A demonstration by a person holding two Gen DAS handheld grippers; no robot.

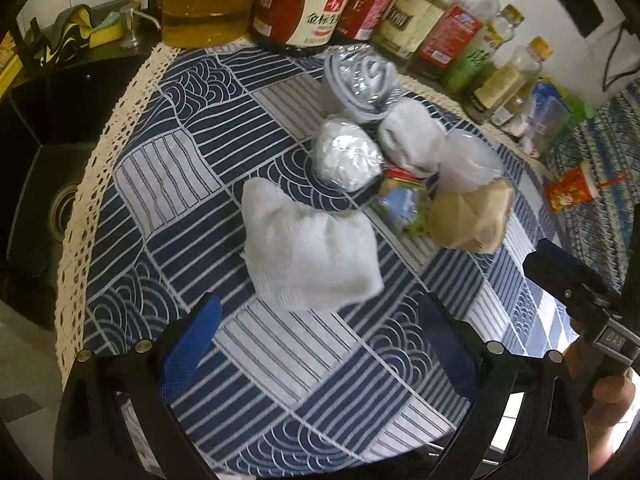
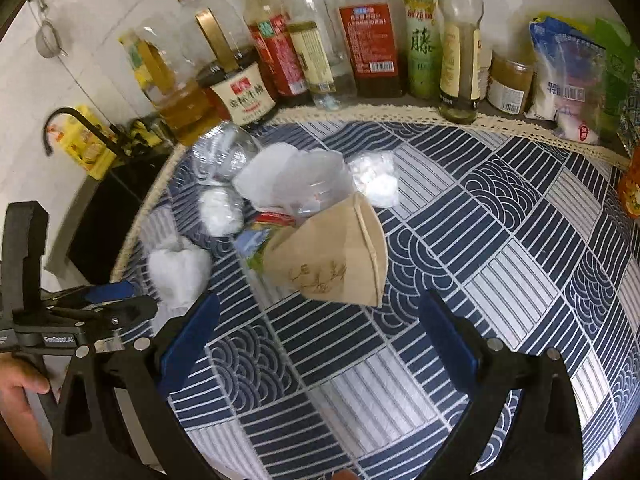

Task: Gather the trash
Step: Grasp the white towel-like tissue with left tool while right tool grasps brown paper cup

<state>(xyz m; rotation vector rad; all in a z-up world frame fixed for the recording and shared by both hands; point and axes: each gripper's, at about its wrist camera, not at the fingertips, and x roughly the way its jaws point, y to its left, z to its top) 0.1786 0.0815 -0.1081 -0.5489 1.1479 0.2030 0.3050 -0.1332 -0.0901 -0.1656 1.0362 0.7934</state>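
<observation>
Trash: crumpled white tissue [image 1: 310, 240], plastic-wrapped wads [image 1: 346, 154], tan folded paper cone [image 2: 340, 256], heaped mid-table.
Surface: navy-and-white wave-patterned tablecloth [image 1: 280, 360], lace edging.
Backdrop: condiment bottles [image 2: 372, 28], black sink [image 1: 48, 152].
Left gripper [image 1: 320, 344]: spread wide, empty.
Right gripper [image 2: 320, 340]: spread wide, empty.

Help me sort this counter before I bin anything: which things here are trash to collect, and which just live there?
Trash to collect:
- crumpled white tissue
- brown paper cone
- plastic-wrapped white wads
- colourful wrapper

Just lying about:
- sauce and oil bottles along the wall
- food bags
- sponge by the sink
- patterned cloth
</observation>
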